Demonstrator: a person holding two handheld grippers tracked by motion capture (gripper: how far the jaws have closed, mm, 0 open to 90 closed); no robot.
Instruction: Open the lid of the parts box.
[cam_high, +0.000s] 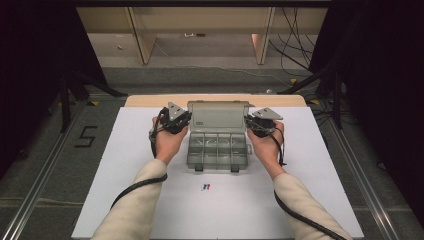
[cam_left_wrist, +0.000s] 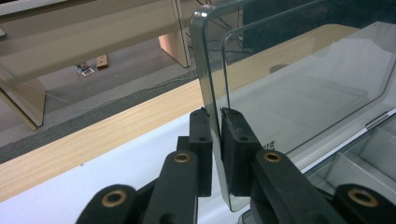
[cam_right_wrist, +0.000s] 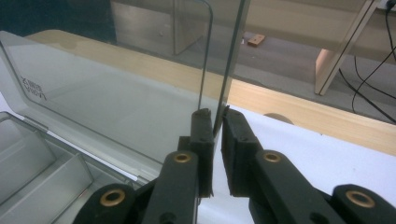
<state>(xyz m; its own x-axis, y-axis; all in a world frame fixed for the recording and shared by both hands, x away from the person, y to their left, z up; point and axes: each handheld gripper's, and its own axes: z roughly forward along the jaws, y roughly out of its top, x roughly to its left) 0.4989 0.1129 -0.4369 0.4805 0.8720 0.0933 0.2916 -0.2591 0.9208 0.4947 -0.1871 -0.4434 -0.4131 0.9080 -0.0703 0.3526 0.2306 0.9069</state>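
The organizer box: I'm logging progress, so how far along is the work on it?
Done: the clear lid stands raised, compartments exposed and seemingly empty. In hand: the left gripper and right gripper each pinch a side edge of the lid. Left: swinging the lid to rest, either way.

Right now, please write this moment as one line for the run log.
left gripper: shut on lid | right gripper: shut on lid | clear plastic hinged lid: raised open | clear plastic compartment box: on white table sheet

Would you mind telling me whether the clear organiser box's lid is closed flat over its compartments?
No: the lid stands raised behind the open compartments, its side edges pinched by the left gripper and right gripper.
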